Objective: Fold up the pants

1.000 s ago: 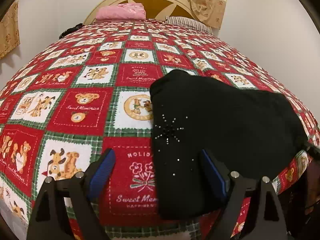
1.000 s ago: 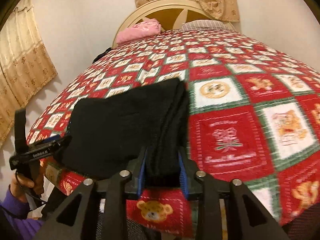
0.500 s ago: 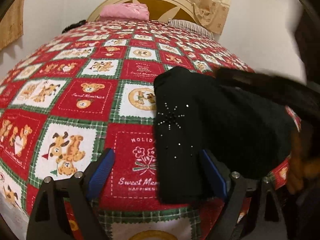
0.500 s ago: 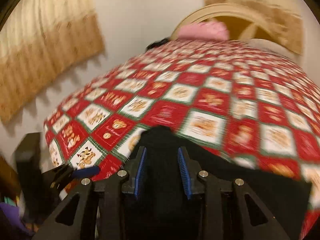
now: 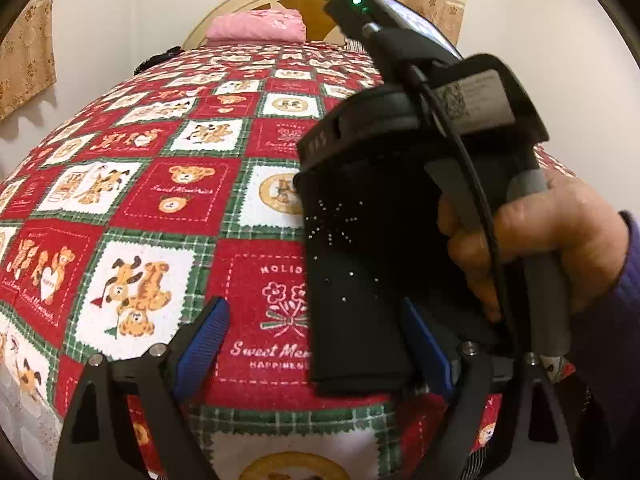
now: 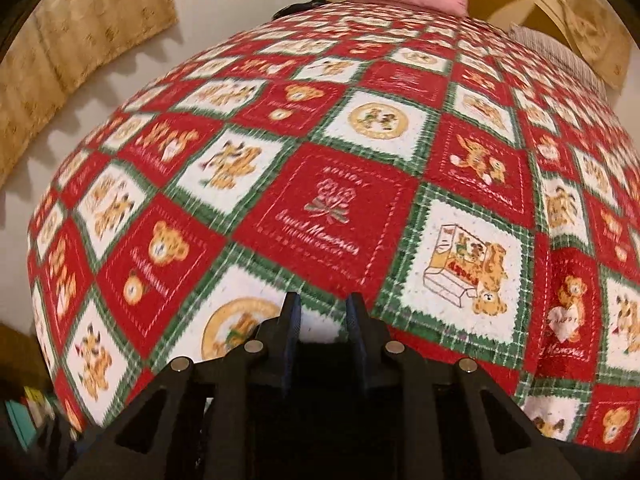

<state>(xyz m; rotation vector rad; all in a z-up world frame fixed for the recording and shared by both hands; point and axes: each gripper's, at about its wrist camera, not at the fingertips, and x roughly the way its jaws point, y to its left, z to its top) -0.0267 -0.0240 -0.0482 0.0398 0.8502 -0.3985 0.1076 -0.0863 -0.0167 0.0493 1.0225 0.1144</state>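
Black pants point(image 5: 352, 280) lie folded to a narrow stack at four o'clock on the quilt point(image 5: 168, 200), right gripper point(image 6: 324, 320) nearly closed on dark cloth, left gripper point(image 5: 316, 344) wide and empty, final fold seemingly unfinished.

Red, white and green patchwork under black cloth.

The bear-printed checked quilt point(image 5: 168, 200) showed golden-brown animals in green plaid borders. The folded black pants point(image 5: 352, 280) carried tiny, possibly silver, dots. A plain pink folded cloth point(image 5: 256, 26) and beige flower-patterned curtains point(image 6: 80, 32) lay beyond.
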